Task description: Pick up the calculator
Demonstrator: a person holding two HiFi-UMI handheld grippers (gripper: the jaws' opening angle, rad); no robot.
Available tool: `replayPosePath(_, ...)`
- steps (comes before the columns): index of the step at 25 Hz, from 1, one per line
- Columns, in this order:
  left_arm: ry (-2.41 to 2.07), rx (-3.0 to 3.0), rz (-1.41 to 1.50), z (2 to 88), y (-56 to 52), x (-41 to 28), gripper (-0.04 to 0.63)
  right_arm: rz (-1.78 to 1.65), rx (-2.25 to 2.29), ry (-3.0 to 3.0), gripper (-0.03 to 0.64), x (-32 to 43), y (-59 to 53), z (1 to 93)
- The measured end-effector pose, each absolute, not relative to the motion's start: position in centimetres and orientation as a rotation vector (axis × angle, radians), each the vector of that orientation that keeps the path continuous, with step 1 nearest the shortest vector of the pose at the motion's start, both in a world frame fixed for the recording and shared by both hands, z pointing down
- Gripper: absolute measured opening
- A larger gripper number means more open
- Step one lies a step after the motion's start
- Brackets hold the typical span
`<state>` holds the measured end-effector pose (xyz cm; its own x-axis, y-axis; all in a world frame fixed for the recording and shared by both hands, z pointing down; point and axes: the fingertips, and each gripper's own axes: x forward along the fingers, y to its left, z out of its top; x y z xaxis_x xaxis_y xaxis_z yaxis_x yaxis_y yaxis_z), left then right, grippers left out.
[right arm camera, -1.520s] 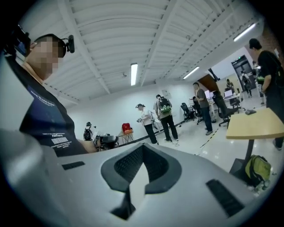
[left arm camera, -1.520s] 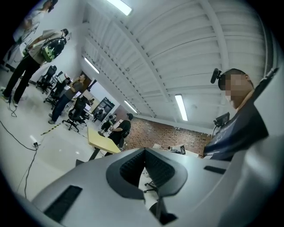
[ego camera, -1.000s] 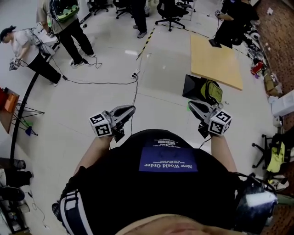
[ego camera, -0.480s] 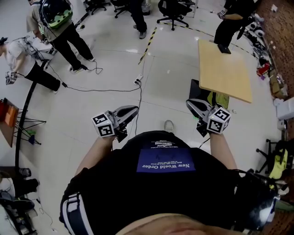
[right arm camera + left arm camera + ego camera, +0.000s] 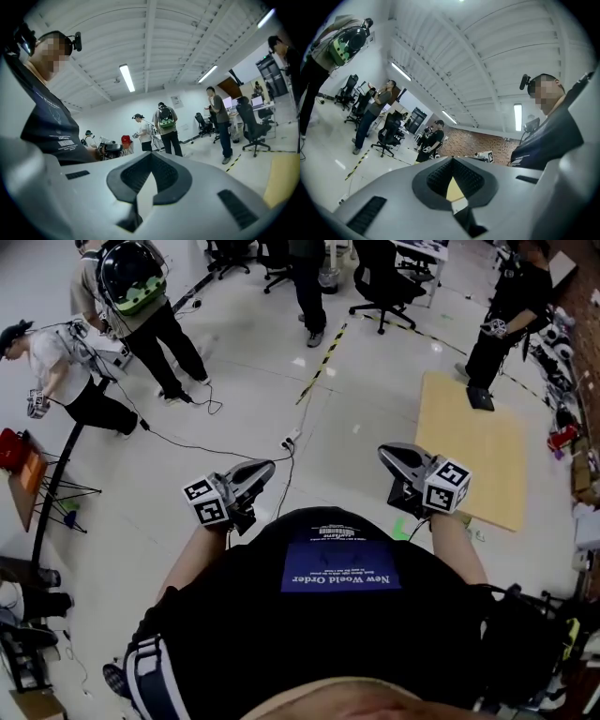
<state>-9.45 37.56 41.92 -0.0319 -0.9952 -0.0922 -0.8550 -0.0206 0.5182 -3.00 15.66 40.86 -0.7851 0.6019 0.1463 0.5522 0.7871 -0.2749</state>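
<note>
In the head view the left gripper (image 5: 263, 468) and the right gripper (image 5: 385, 455) are held side by side before the person's dark shirt (image 5: 337, 615), over the floor (image 5: 234, 362). To their right stands a pale wooden table (image 5: 469, 465), its near corner hidden behind the right gripper. A small dark thing (image 5: 480, 397) lies at the table's far edge, too small to tell whether it is the calculator. Only the gripper views show the jaws: both pairs are pressed together with nothing between them. Those views also show ceiling lights (image 5: 126, 77).
</note>
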Motion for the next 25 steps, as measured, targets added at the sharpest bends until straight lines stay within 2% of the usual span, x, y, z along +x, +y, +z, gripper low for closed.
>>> replayPosePath(8, -1.855, 1.998, -0.627, 42.0, 29.2, -16.9, 0.0, 0.365, -0.835, -2.759, -0.015, -9.8, 8.6, 42.2)
replayPosePath(18, -1.381, 2.247, -0.595, 44.2, 17.0, -31.5, 0.0, 0.417, -0.28, -2.89, -0.015, -17.9, 0.2, 42.1)
replayPosePath(25, -0.917, 2.398, -0.428, 46.8, 5.5, -35.2, 0.0, 0.512, 0.223, -2.908, -0.015, -16.2, -3.8, 43.3)
